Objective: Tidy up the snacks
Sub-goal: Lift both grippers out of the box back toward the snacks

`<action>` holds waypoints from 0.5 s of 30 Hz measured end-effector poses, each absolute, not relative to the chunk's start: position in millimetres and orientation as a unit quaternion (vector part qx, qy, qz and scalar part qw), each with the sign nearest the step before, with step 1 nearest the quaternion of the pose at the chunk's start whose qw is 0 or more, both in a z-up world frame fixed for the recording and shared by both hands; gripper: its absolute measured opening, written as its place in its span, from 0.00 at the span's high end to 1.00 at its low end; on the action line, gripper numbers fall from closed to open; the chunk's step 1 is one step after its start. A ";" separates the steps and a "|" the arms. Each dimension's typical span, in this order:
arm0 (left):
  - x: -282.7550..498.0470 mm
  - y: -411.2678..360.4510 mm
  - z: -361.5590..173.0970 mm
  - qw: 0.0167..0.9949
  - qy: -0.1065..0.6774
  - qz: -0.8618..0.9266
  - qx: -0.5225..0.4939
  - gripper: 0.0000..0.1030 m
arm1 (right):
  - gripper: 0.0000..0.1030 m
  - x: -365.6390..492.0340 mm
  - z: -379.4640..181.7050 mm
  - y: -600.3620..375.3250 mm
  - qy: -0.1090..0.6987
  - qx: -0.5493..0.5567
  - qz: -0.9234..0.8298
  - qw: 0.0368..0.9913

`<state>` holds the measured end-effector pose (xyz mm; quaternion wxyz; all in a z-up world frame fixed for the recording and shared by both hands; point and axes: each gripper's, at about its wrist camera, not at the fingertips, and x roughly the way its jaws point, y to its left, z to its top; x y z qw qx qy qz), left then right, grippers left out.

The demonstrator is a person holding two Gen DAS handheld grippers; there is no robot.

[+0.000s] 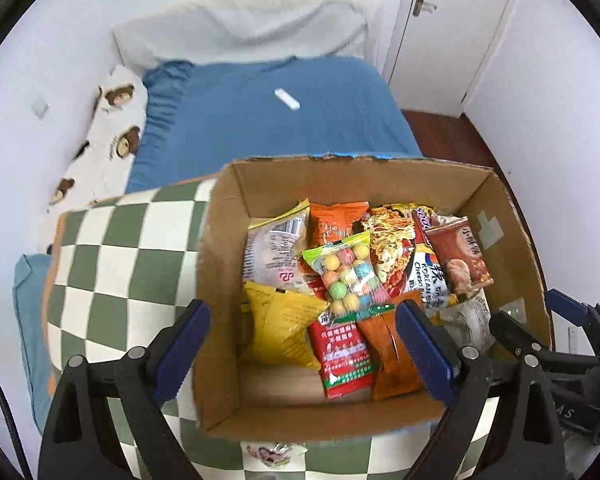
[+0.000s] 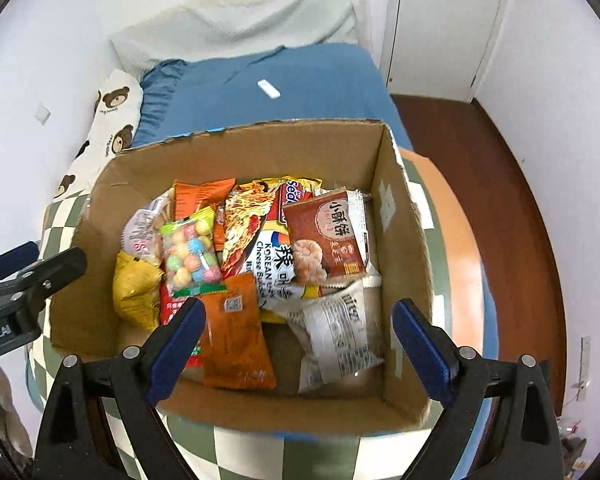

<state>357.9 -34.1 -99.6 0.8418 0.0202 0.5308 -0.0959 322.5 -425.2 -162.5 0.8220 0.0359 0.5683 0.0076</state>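
A cardboard box (image 1: 512,240) (image 2: 404,216) is seen on a green and white checked cushion (image 1: 112,264) (image 2: 228,448), which lies at the foot of a bed with a blue sheet (image 1: 260,128) (image 2: 300,84). The snacks are gathered inside the box, in a loose pile.

On top of the pile a clear candy bag (image 1: 346,276) (image 2: 192,252) with green ends is laid, filled with coloured balls. To its right a noodle packet (image 1: 404,264) (image 2: 260,248) is placed, on which "KOREAN" and "Cheese" can be read. Over its right part a brown biscuit packet (image 1: 460,256) (image 2: 326,240) is resting, printed with the Chinese characters 小酥饼. Behind it, a red packet with the letters "Sea" can be partly read in the right wrist view. A yellow bag (image 1: 280,324) (image 2: 134,292) is seen at the left, a red packet (image 1: 344,356) with Chinese text beside it, and an orange-brown packet (image 1: 392,356) (image 2: 232,336) with a small QR code next to that one. A white wrapper (image 2: 336,332) with black print is lying at the right; its writing cannot be read.

The left tongs (image 1: 304,352) are held wide over the near left part of the box, with nothing between the blue pads. The right tongs (image 2: 300,348) are also spread wide and empty, over the near right part. The word "Robot.AI" is partly read on the body of the left tool in the right wrist view.

A small white object (image 1: 287,99) (image 2: 269,89) lies on the sheet, and a pillow (image 1: 112,128) (image 2: 108,120) with bear prints is by the wall.
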 end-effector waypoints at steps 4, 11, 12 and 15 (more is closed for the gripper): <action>332.1 -26.7 -80.5 0.861 0.500 -0.092 0.024 0.08 | 0.06 298.9 -144.4 -421.7 0.547 0.024 0.006 0.836; 287.9 -23.2 -52.1 0.884 0.459 -0.091 0.023 0.08 | 0.06 257.7 -110.1 -417.8 0.506 0.017 0.002 0.863; 282.8 -23.0 -48.5 0.886 0.455 -0.092 0.021 0.08 | 0.06 251.7 -103.9 -418.7 0.498 0.019 0.002 0.867; 266.8 -22.8 -37.0 0.892 0.441 -0.092 0.018 0.08 | 0.06 235.0 -85.5 -421.3 0.481 0.025 0.005 0.877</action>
